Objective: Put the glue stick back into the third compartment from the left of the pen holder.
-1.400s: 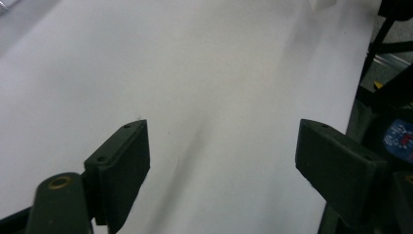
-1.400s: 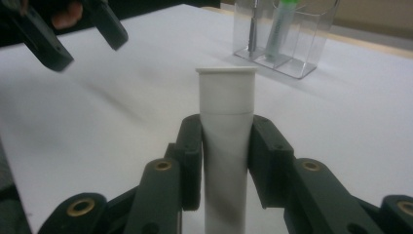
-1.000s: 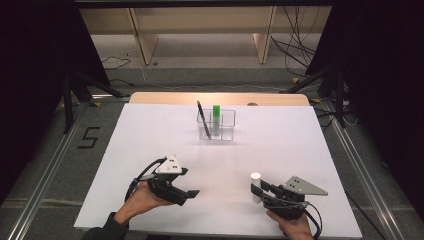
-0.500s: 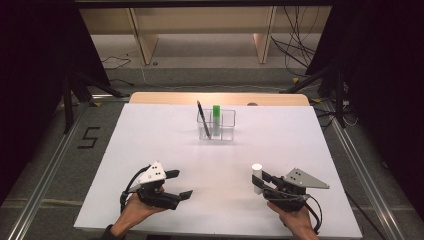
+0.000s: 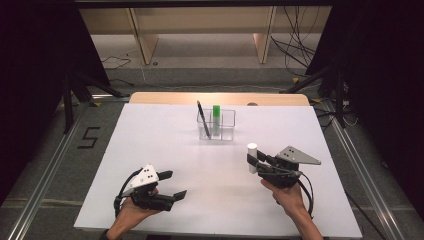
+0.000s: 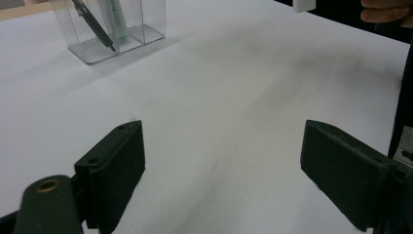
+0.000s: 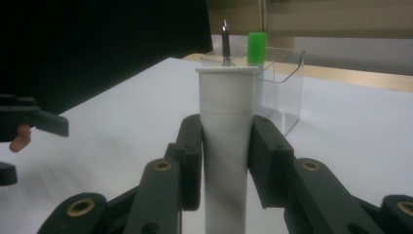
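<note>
The right gripper [image 5: 254, 161] has its two black jaws clamped on a white tube [image 5: 252, 156], which stands upright between them; in the right gripper view the pads [image 7: 191, 161] press on both sides of the tube [image 7: 228, 146] below its cap. It hangs over the tabletop [image 5: 165, 145] toward the right edge, nearer the front than the back. The left gripper [image 5: 172, 186] sits near the front left corner with its jaws spread wide and nothing between them, just bare white surface. Toward the middle of the back edge stands a clear plastic holder [image 5: 223, 127] with compartments; a dark pen [image 5: 203, 119] leans in it, and a green-capped tube [image 5: 216, 117] stands upright just beside the pen.
</note>
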### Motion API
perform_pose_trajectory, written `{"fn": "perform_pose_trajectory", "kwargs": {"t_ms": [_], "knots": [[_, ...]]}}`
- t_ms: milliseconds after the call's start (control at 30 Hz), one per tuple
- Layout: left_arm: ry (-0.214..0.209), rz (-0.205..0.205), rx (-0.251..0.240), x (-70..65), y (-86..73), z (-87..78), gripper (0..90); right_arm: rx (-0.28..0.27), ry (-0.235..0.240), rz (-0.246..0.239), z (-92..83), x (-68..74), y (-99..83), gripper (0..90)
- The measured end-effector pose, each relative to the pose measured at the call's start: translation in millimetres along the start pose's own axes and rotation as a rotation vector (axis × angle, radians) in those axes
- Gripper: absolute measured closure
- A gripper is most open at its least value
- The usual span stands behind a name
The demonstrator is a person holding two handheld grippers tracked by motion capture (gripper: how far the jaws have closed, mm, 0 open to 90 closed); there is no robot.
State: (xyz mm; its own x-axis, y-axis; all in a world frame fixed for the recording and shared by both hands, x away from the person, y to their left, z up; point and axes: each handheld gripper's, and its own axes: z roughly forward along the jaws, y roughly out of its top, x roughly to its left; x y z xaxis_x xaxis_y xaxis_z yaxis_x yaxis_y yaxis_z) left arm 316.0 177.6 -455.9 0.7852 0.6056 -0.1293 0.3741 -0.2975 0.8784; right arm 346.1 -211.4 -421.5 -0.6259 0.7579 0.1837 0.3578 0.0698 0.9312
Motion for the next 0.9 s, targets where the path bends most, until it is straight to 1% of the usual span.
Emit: {"fn": "perform_pose_trajectory", "kwargs": {"t_ms": [33, 67, 100, 167, 200, 267, 367, 400, 433, 533, 633, 667, 700, 733, 767, 800, 900], "knots": [[0.003, 0.001, -0.001, -0.3, -1.0, -1.1, 16.3, 0.000, -0.007, 0.006, 4.9, -2.5, 3.9, 68.6], [0.003, 0.001, -0.001, -0.3, -1.0, -1.1, 16.3, 0.000, -0.007, 0.006, 4.9, -2.5, 3.9, 68.6], [0.009, 0.009, -0.002, -0.8, -1.6, -1.6, 16.3, -0.002, -0.013, 0.013, 10.7, -5.4, 7.8, 68.6], [0.009, 0.008, -0.003, -1.4, -2.2, -2.0, 16.3, 0.002, -0.023, 0.018, 16.3, -7.9, 11.5, 68.6], [0.009, 0.008, -0.003, -1.4, -2.2, -2.0, 16.3, 0.002, -0.023, 0.018, 16.3, -7.9, 11.5, 68.6], [0.011, 0.008, -0.004, -2.6, -3.1, -2.2, 16.3, 0.009, -0.035, 0.030, 25.4, -12.6, 17.1, 68.6], [0.009, 0.016, 0.001, -4.2, -4.0, -1.6, 16.3, 0.009, -0.047, 0.031, 33.4, -16.3, 23.4, 68.6], [0.009, 0.016, 0.001, -4.2, -4.0, -1.6, 16.3, 0.009, -0.047, 0.031, 33.4, -16.3, 23.4, 68.6], [0.009, 0.024, 0.006, -5.6, -4.6, -0.8, 16.3, 0.008, -0.051, 0.031, 38.7, -17.8, 28.5, 68.6], [0.008, 0.029, 0.009, -6.0, -4.7, -0.7, 16.3, 0.006, -0.056, 0.030, 45.3, -16.2, 37.4, 68.6], [0.000, 0.023, 0.006, -6.5, -4.6, -0.8, 16.3, -0.008, -0.046, 0.022, 51.6, -12.1, 48.8, 68.6], [0.000, 0.023, 0.006, -6.5, -4.6, -0.8, 16.3, -0.008, -0.046, 0.022, 51.6, -12.1, 48.8, 68.6], [-0.002, 0.023, 0.000, -7.9, -4.4, -1.6, 16.3, -0.009, -0.049, 0.019, 55.5, -10.8, 55.2, 68.7], [-0.002, 0.023, 0.000, -7.9, -4.4, -1.6, 16.3, -0.009, -0.049, 0.019, 55.5, -10.8, 55.2, 68.7], [0.000, 0.024, -0.005, -7.9, -4.5, -2.5, 16.3, -0.010, -0.051, 0.014, 60.6, -10.4, 63.1, 68.6], [0.000, 0.024, -0.005, -7.9, -4.5, -2.5, 16.3, -0.010, -0.051, 0.014, 60.6, -10.4, 63.1, 68.6], [0.000, 0.022, -0.007, -6.8, -4.8, -3.5, 16.3, -0.002, -0.057, 0.011, 69.6, -11.3, 75.1, 68.6]]}}
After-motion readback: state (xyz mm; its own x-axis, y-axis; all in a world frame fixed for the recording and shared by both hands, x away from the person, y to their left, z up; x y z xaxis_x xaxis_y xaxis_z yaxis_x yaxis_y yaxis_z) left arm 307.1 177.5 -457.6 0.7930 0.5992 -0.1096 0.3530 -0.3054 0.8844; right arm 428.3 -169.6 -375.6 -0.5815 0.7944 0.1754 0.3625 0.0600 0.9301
